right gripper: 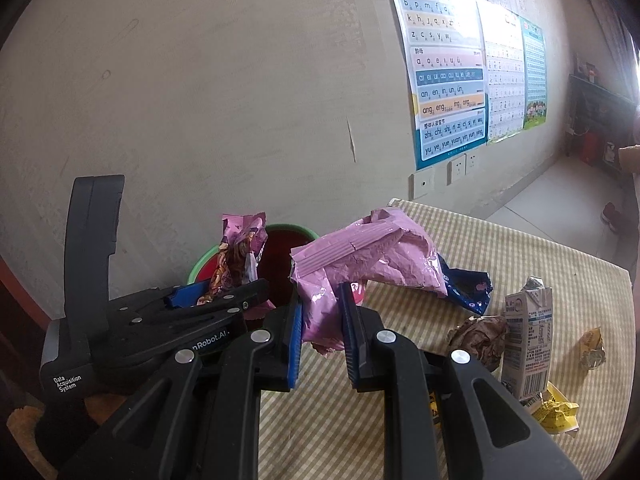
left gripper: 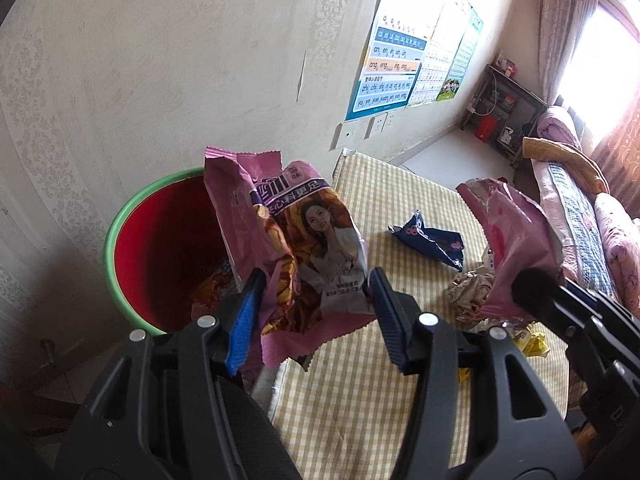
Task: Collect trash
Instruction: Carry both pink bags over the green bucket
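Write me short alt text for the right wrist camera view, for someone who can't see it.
The right gripper is shut on a crumpled pink wrapper above a checked tablecloth. To its left, the left gripper carries a printed snack bag by a red bin. A milk carton and scraps remain on the table.

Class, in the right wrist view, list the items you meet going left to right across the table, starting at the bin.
Red bin → pink wrapper → dark blue wrapper → crumpled brown paper → milk carton → small yellow wrapper.

"Data Acquisition System" on left tool (right gripper: 224, 300)
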Action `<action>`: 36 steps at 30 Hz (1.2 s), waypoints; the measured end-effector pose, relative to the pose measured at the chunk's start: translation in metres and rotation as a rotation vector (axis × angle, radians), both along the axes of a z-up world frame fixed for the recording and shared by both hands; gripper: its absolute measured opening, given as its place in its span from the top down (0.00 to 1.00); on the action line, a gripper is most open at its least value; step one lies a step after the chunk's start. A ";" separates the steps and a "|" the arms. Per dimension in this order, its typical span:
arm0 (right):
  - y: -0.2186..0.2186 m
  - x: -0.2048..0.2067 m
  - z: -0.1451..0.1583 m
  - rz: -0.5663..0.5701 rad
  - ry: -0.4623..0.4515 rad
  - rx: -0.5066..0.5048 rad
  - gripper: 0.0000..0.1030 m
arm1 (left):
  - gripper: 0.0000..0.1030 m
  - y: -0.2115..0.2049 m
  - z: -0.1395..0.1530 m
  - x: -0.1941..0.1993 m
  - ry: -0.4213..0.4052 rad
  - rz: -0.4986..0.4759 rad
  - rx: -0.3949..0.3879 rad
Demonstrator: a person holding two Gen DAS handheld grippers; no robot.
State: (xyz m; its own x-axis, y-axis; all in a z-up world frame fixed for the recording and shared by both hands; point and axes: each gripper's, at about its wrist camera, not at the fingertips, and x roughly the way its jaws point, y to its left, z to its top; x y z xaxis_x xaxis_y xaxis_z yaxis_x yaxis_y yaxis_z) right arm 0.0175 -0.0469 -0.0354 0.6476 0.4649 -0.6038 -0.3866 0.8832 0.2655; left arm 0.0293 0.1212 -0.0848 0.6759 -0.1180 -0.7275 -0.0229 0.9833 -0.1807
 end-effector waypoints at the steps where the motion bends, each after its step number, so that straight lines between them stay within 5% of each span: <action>1: 0.002 0.001 0.000 0.005 0.001 -0.002 0.83 | 0.50 0.001 -0.001 0.000 0.002 0.001 -0.003; 36: 0.073 0.049 -0.016 0.162 0.051 0.020 0.81 | 0.50 0.092 -0.018 0.026 0.045 0.168 -0.020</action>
